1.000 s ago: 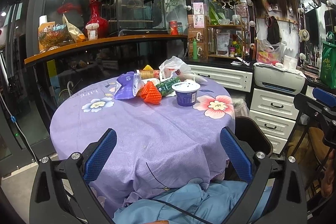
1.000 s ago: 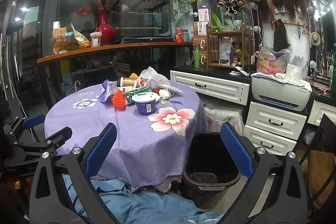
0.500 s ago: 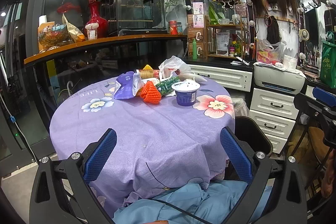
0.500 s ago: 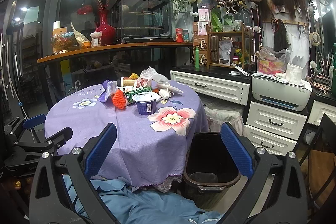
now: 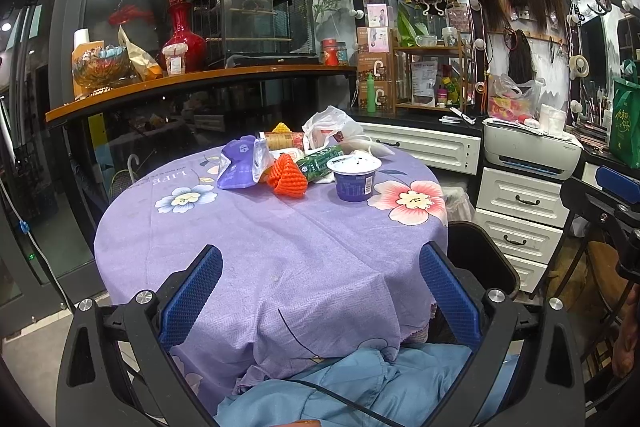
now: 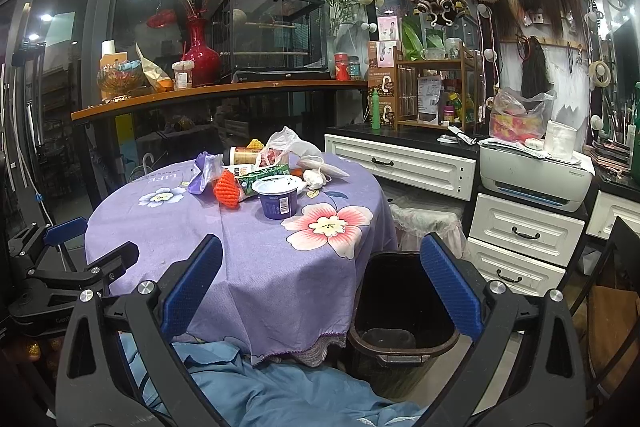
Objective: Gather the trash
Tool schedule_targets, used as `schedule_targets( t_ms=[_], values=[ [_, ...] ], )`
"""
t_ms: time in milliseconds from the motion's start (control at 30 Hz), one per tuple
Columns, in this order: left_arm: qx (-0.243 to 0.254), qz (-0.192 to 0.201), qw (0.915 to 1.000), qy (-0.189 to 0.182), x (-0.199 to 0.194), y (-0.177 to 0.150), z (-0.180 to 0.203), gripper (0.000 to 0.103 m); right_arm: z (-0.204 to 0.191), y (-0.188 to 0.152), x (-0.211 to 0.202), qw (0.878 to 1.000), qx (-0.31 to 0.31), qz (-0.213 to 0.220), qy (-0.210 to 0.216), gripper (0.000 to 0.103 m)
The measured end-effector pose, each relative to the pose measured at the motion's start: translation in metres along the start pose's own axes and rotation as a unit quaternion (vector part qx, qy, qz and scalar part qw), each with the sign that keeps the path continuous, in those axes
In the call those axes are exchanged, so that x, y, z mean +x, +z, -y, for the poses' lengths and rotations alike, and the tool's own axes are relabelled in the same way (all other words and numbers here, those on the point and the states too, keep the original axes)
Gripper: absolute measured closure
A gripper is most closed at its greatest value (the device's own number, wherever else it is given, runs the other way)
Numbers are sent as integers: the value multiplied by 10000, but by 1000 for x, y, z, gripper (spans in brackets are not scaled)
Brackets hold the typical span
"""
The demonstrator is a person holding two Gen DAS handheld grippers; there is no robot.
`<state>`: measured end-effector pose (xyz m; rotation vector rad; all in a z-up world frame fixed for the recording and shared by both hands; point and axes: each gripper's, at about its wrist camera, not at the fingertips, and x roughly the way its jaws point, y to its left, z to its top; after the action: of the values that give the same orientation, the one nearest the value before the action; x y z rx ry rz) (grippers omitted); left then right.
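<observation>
The trash sits in a heap at the far side of my round table point(image 5: 280, 267): a purple cup point(image 5: 353, 176) nearest me, an orange net point(image 5: 286, 181) just left of it, a purple pouch point(image 5: 237, 169) further left, a green wrapper point(image 5: 320, 163) and a white bag point(image 5: 332, 127) behind. The table wears a lilac floral cloth. A dark bin point(image 6: 400, 311) stands on the floor just right of the table. My left tongs point(image 5: 320, 299) hang over the near edge, jaws spread wide and empty. My right tongs point(image 6: 320, 291) are likewise wide apart, holding nothing, with the bin between their blue pads point(image 6: 448, 291). Blue fabric lies below both.
</observation>
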<state>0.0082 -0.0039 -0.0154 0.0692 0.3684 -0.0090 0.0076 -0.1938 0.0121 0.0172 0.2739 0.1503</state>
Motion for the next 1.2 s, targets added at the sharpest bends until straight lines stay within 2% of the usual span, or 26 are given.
schedule_targets(
  t_ms=[833, 1033, 1200],
  values=[
    [95, -121, 9999, 47, 7, -6, -4, 5, -3, -6, 8, 9999, 20, -107, 36, 5],
    [105, -337, 9994, -18, 19, -9, -8, 5, 0, -8, 36, 9977, 62, -592, 321, 5],
    [-78, -813, 9965, -190, 40, -18, -18, 5, 4, -9, 76, 9919, 33, -1080, 662, 5]
  ],
)
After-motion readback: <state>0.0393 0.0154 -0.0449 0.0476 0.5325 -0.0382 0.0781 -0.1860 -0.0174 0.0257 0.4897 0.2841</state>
